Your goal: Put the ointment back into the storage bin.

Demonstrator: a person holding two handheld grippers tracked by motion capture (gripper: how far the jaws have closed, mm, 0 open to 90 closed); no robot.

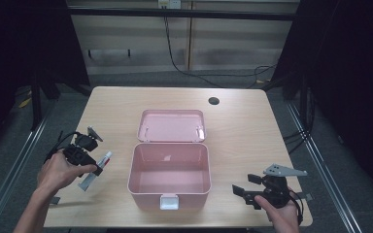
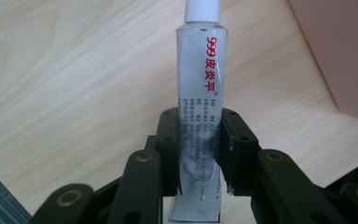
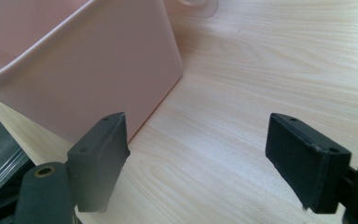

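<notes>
A white ointment tube [image 2: 199,93] with a white cap and red lettering is clamped between the jaws of my left gripper [image 2: 199,149], which is shut on it. Seen from above, the tube [image 1: 97,170] hangs above the table to the left of the pink box [image 1: 169,194], held by the left gripper [image 1: 96,170]. The pink box stands open at the table's middle, its lid [image 1: 171,125] lying flat behind it. My right gripper [image 1: 238,191] rests low at the front right, jaws open with nothing between them. In the right gripper view its jaws [image 3: 198,163] face the box's wall [image 3: 88,70].
The wooden table [image 1: 243,131] has a round cable hole [image 1: 213,101] at its back right. The box's white latch [image 1: 169,202] faces the front edge. Dark floor and metal rails flank the table on both sides.
</notes>
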